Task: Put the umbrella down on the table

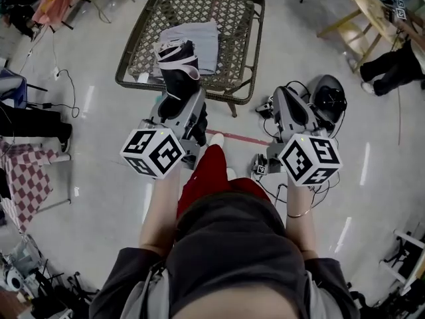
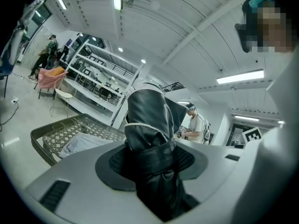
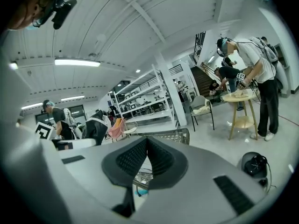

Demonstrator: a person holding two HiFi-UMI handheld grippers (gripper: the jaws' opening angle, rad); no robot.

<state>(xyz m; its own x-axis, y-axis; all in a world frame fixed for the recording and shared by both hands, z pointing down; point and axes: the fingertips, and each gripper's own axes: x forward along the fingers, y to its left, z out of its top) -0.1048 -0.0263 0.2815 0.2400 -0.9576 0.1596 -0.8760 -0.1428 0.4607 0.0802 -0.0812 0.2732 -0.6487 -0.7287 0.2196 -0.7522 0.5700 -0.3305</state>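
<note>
— Well, where is the umbrella held?

— It is pinched between the jaws of the left gripper at centre frame. Its folded black canopy is pointed toward the wicker table at upper centre. The table is not yet reached, so nothing is set down.

— And the right gripper?

— Its jaws are pressed together on nothing. It is kept to the right, probably so the carry is unhindered.

— What is found in the way?

— A folded grey cloth is laid across the table's middle, so the bare weave beside it would be favoured. A black bag and cables are seen on the floor at right, off the path.
</note>
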